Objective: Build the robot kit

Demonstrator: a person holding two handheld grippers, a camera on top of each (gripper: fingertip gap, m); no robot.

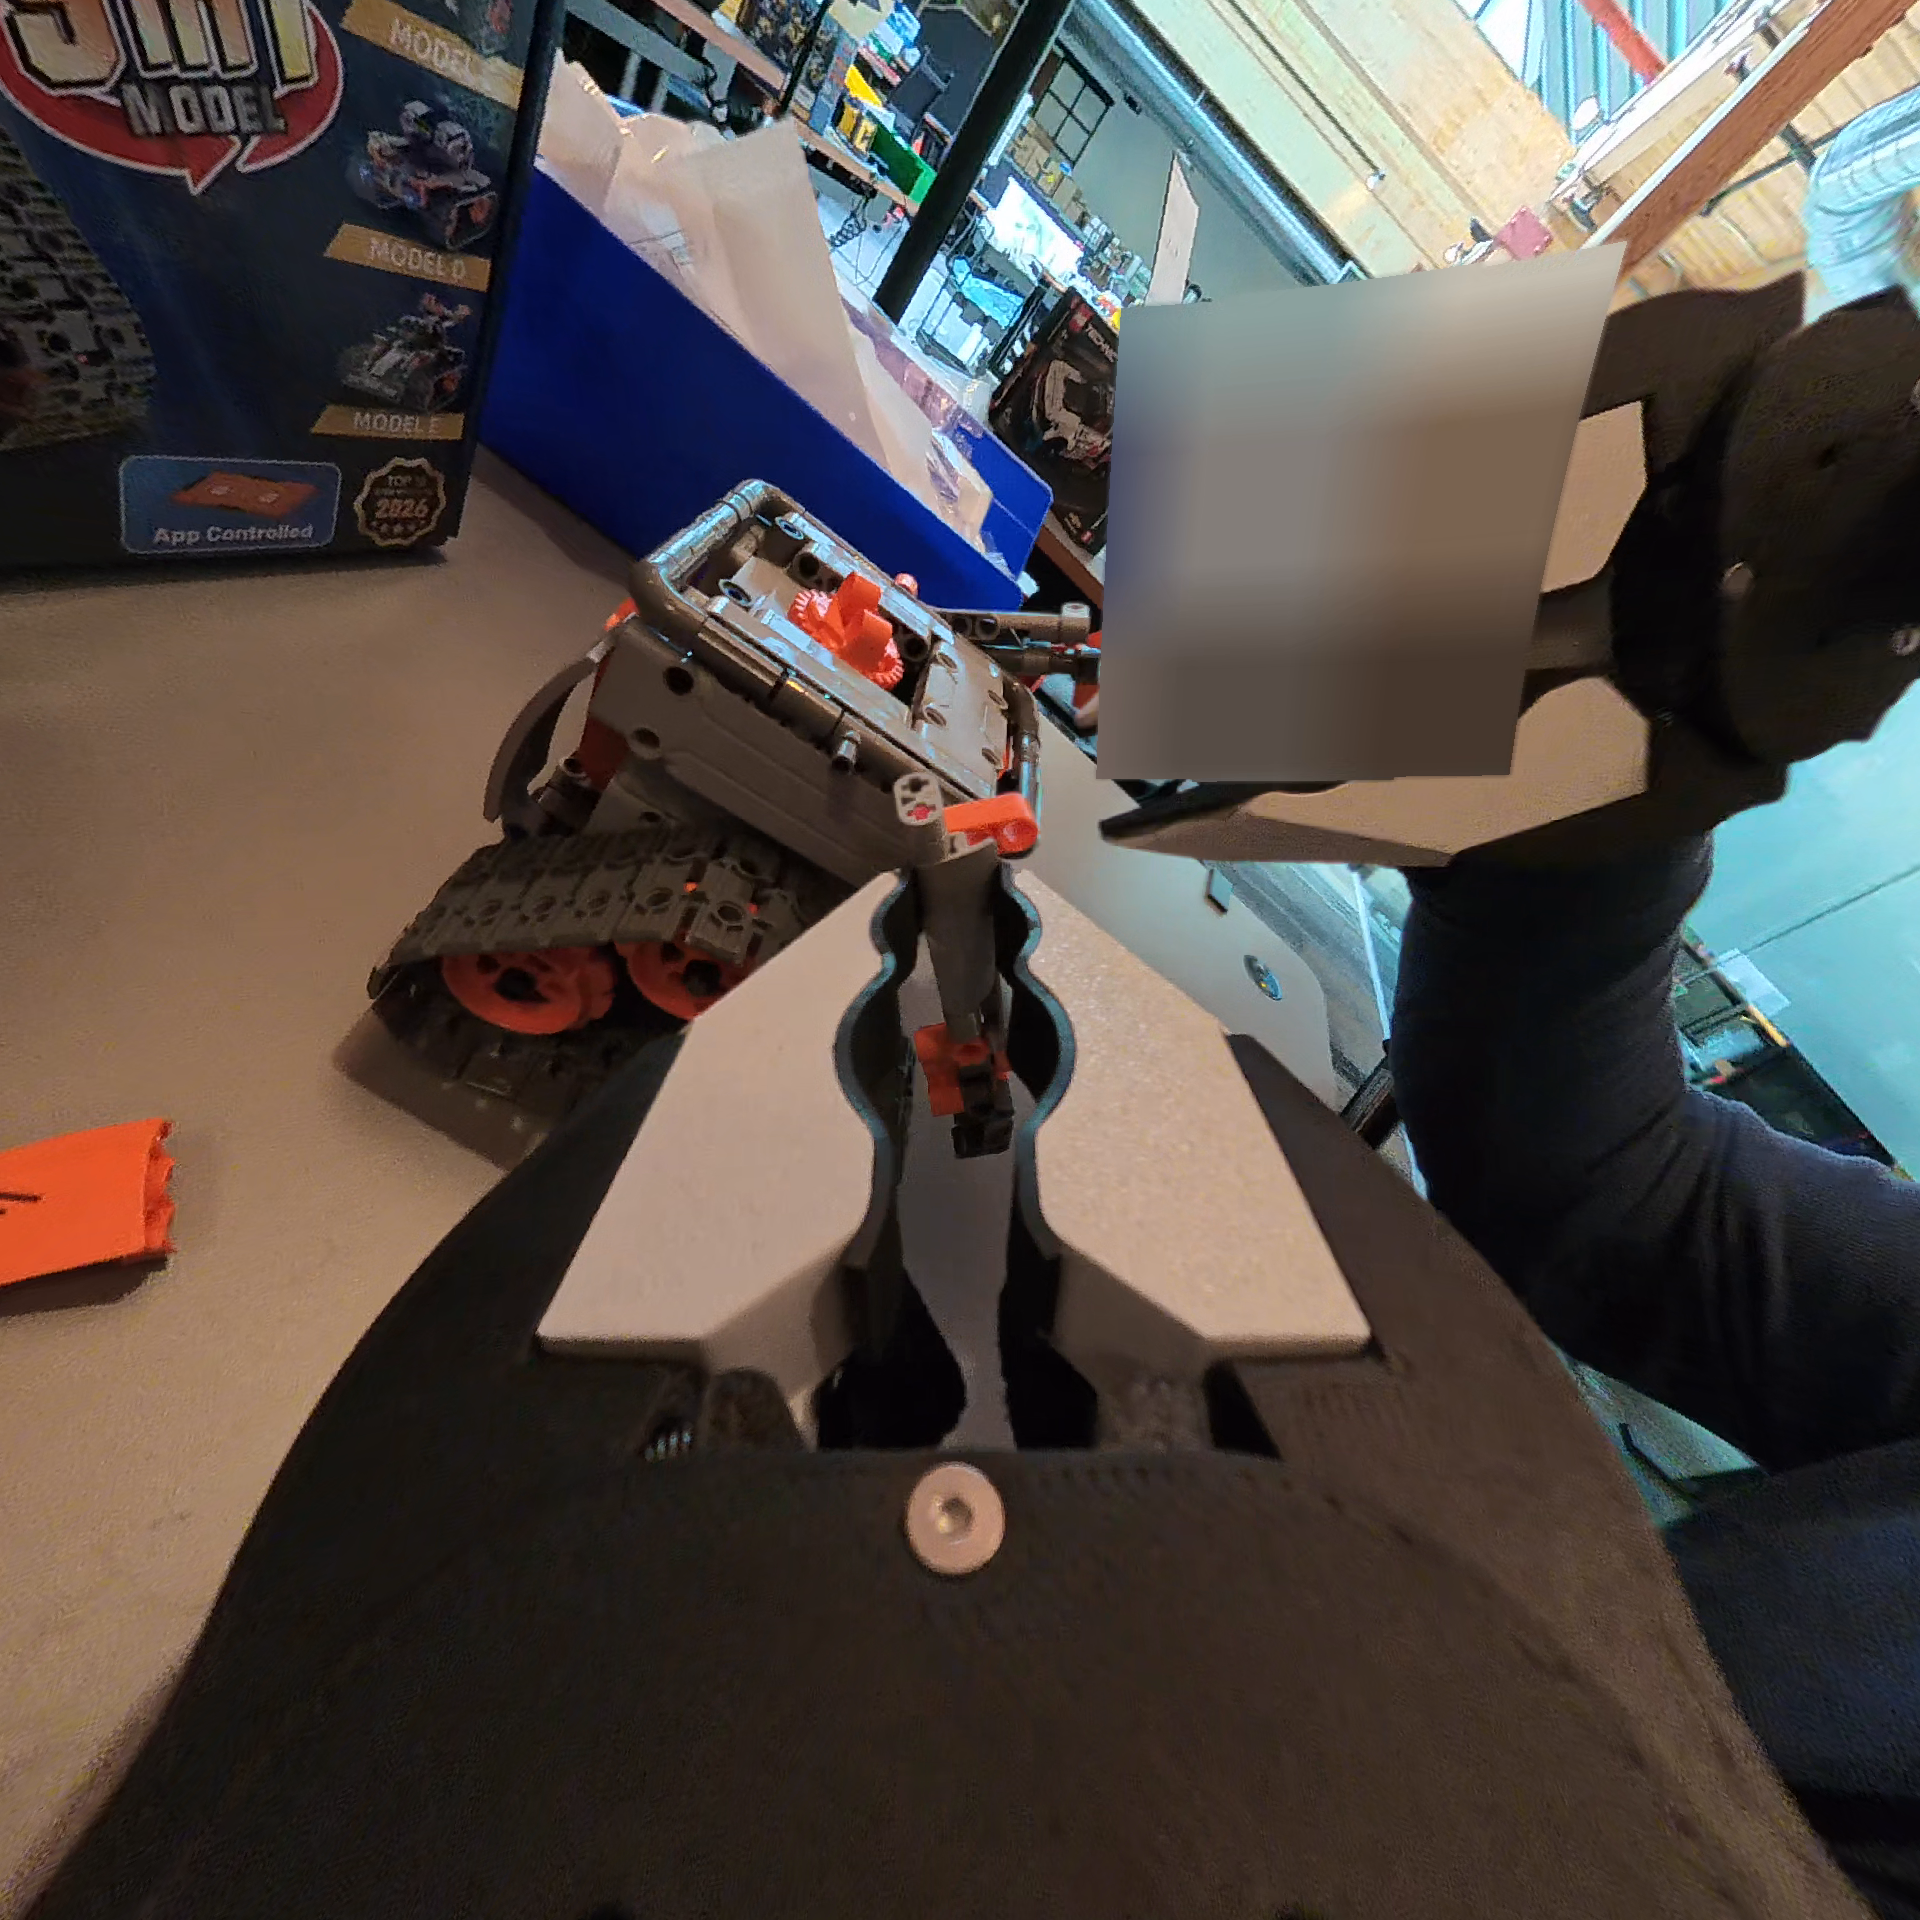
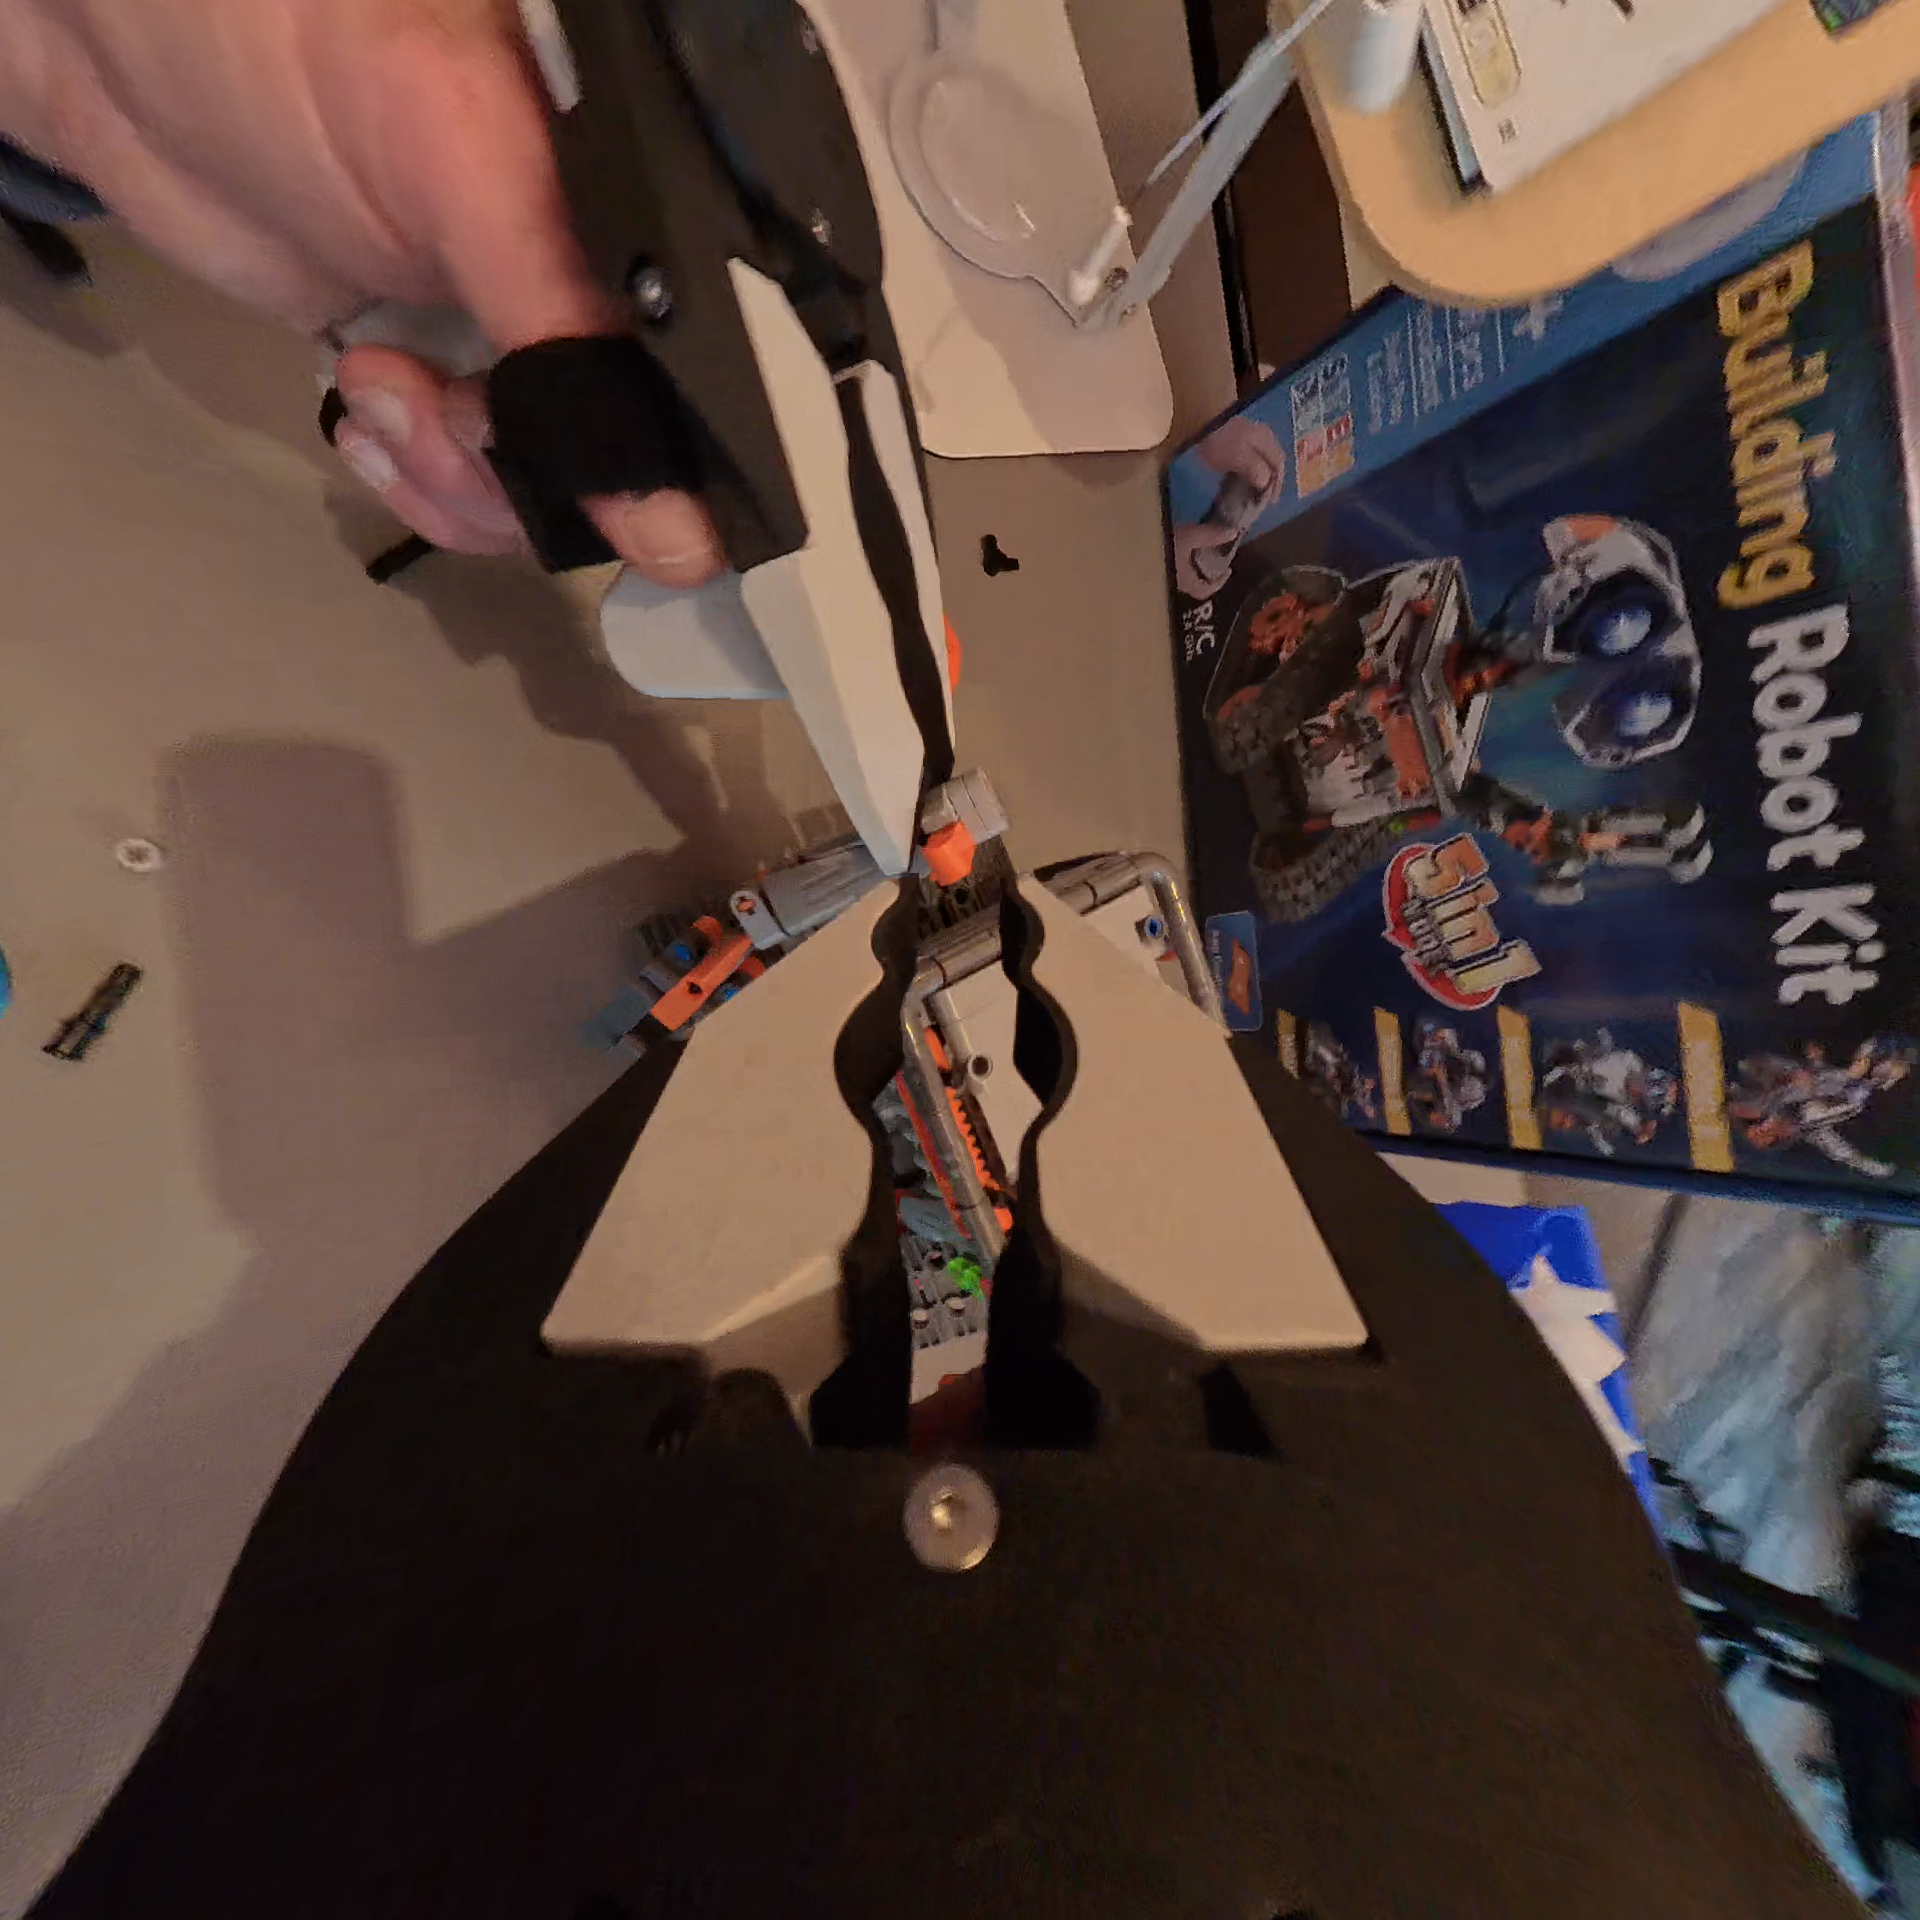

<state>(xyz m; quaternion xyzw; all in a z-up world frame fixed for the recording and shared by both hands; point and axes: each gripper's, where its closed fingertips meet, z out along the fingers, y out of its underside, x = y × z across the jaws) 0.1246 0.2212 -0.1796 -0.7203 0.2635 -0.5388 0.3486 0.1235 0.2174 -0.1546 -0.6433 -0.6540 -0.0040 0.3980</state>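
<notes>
the left gripper (image 1: pixel 961 883) is clamped on a dark grey beam piece (image 1: pixel 961 987) whose long axis runs along its fingers, tip touching the tracked robot model (image 1: pixel 727 748) on the table (image 1: pixel 208 831). the right gripper (image 2: pixel 956 914) hangs over the model from above, jaws narrowly apart and probably gripping nothing, though blur hides the tips.

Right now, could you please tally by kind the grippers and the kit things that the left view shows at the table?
Grippers: 2, left gripper and right gripper
Model: 1
Box: 1
Held part: 1
Orange panel: 1
Total: 6
</notes>
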